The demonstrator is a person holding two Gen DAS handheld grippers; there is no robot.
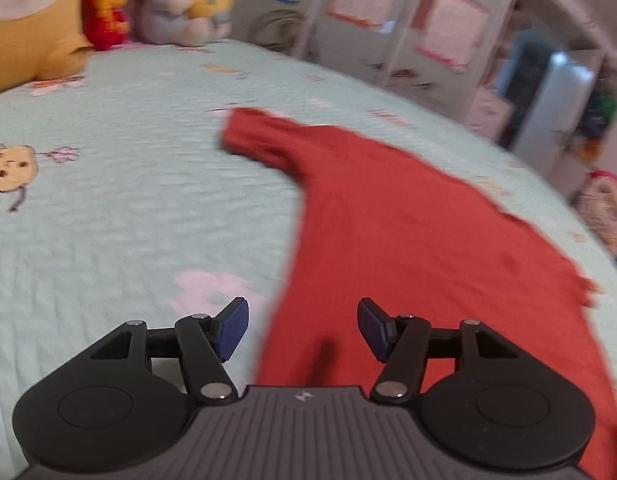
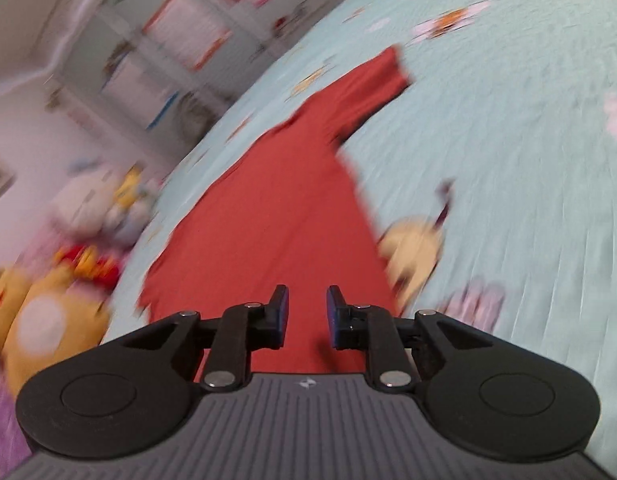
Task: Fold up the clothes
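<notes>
The left gripper [image 1: 302,330] has its blue-padded fingers wide apart and empty, low over the near end of the rust-red knitted short-sleeved garment [image 1: 408,232]. The right gripper [image 2: 307,316] holds its fingers a narrow gap apart, also empty, over the cloth's other end. The garment lies spread flat on the pale green quilted bed [image 1: 128,184], its long axis running straight away from both pairs of fingers, one sleeve [image 1: 260,136] sticking out sideways. Both grippers look about equally near.
</notes>
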